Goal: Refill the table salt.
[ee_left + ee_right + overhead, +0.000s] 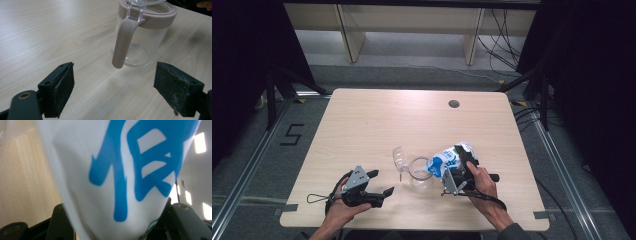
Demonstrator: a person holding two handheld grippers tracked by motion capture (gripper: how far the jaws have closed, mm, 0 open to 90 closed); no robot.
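The white-and-blue pouch lies tilted over the glass jug, long axis slanting down toward its rim, clamped in the right gripper. Beside the jug, the left gripper gapes empty.

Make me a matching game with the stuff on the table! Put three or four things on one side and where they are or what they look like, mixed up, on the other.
Things:
1. jar
2. bag
3. left gripper
4. hole

Descriptions:
A. white with blue print, tipped over the jar's mouth
B. open, nothing between the jaws
C. clear glass, pinkish rim and handle
D. small, dark and round, at the table's far edge

Pairs: 1-C, 2-A, 3-B, 4-D
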